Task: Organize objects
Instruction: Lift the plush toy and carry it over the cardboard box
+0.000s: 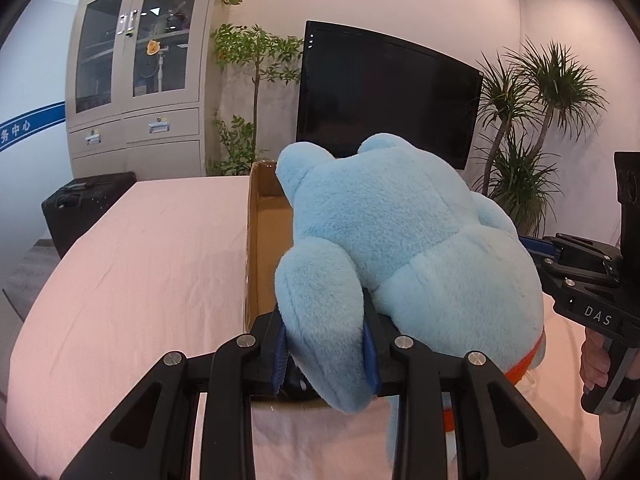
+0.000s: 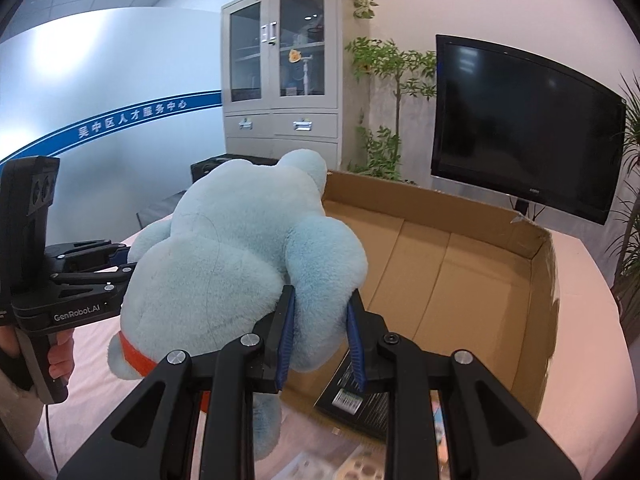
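Observation:
A big light-blue plush toy (image 1: 404, 236) with an orange band hangs between both grippers, held above the near-left corner of an open cardboard box (image 2: 472, 264). My left gripper (image 1: 326, 336) is shut on one plush limb, its blue pads pressed into the fur. My right gripper (image 2: 320, 332) is shut on the other limb of the plush toy (image 2: 224, 264). In the left wrist view the right gripper's body (image 1: 588, 280) shows at the right edge, held by a hand. A black packet (image 2: 352, 396) lies on the box floor under the toy.
The box stands on a table under a pink cloth (image 1: 140, 280). Behind it are a black monitor (image 1: 384, 92), potted plants (image 1: 532, 128), a grey glass-door cabinet (image 1: 140, 68) and a black case (image 1: 84, 204) off the table's left edge. More flat items lie near the box front (image 2: 360, 464).

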The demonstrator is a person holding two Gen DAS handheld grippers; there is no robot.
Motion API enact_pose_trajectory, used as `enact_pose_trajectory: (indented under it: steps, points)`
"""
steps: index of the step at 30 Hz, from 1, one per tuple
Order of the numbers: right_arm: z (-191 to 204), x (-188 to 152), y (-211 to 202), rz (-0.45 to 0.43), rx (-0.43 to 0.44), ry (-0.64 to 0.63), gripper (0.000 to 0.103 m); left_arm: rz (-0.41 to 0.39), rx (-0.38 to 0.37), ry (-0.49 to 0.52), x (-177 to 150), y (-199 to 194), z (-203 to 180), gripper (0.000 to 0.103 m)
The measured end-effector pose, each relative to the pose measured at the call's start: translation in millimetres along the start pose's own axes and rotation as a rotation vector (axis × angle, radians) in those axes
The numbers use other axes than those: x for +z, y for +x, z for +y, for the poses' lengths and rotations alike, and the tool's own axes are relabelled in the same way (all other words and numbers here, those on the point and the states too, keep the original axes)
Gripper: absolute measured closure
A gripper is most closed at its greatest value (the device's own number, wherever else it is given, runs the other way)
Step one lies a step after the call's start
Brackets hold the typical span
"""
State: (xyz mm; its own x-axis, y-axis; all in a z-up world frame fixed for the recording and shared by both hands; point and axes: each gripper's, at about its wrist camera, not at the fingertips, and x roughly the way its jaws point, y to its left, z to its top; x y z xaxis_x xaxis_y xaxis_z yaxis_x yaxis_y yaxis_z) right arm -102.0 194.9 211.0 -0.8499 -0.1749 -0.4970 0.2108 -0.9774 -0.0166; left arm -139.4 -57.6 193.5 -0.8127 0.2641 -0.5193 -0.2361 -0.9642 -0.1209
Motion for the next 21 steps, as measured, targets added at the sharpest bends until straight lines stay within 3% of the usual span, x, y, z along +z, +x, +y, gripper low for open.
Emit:
enact_pose_trajectory:
  steps: [11,17,21]
  points:
    - [-27,15,72,0.043,-0.066,0.056,0.081,0.066,0.023,0.002,29,97,26,0.075]
    - [-41,7,111,0.111,-0.088,0.084,0.081,0.118,0.043,0.011,21,147,31,0.076]
    - [-46,-3,138,0.201,-0.111,0.068,0.081,0.2,0.062,0.009,1,181,36,0.076]
